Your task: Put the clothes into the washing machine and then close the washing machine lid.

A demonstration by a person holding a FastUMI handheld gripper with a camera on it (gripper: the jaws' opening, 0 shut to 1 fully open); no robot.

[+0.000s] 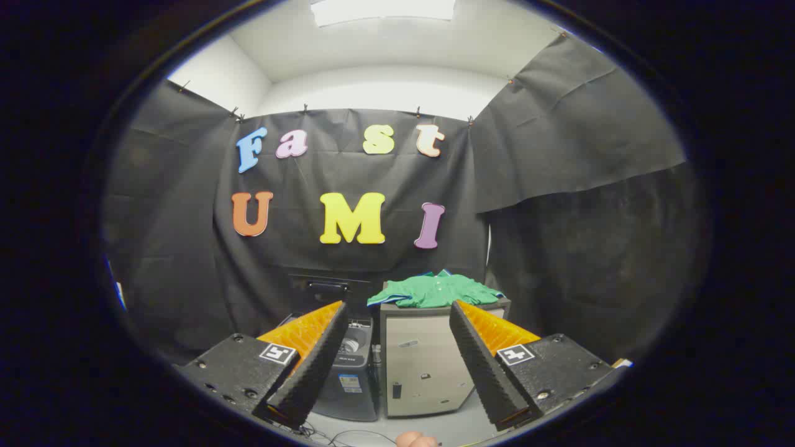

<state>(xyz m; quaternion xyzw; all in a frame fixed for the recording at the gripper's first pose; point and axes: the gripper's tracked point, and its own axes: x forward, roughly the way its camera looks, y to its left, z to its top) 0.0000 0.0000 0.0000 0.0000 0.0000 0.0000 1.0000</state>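
A green garment (436,290) lies folded on top of a small beige cabinet (422,366), well beyond my fingers. To the left of the cabinet stands a dark top-loading washing machine (351,372) with its lid (326,287) raised upright against the back wall. My gripper (397,323) is open, with nothing between its fingers; it sits well back from both, and the cabinet front and the washer show through the gap.
Black cloth walls close the booth behind and on both sides. Cables (335,434) trail on the pale floor in front of the washer. A fingertip (415,440) of a person's hand shows low between my fingers.
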